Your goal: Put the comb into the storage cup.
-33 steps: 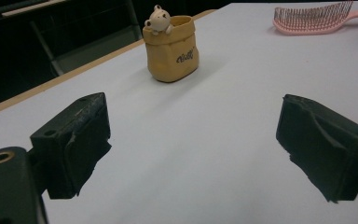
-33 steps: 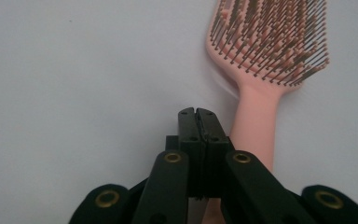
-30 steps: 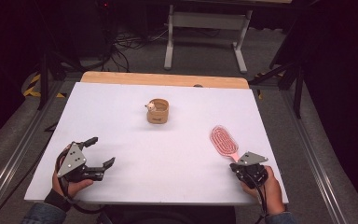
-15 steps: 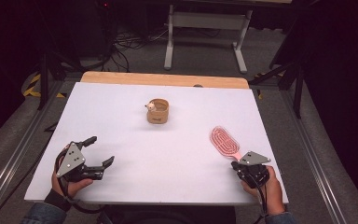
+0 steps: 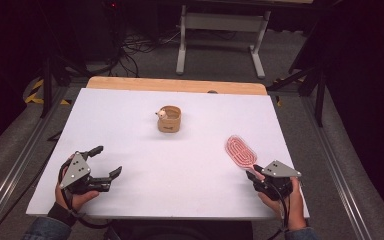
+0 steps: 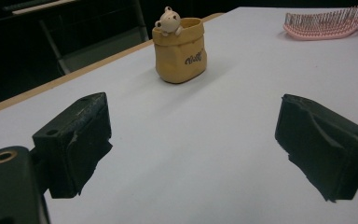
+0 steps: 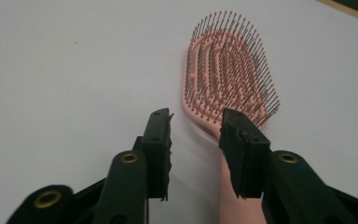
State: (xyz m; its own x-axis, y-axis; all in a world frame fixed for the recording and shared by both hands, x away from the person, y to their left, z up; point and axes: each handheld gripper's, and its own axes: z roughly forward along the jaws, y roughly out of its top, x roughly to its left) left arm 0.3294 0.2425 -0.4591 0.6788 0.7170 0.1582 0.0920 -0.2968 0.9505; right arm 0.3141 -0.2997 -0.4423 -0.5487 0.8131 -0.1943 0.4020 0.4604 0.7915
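Two black grippers resting on white tabletop (image 5: 190,150), left gripper (image 5: 103,161) gaping wide, right gripper (image 7: 195,140) part-open, straddling pink bristled plastic hairbrush's (image 7: 230,74) handle.

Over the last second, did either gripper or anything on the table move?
Very little. The right gripper eased slightly toward the pink hairbrush, its jaws now astride the handle but not closed. The left gripper stayed open in place. The tan pouch with its bear did not shift.
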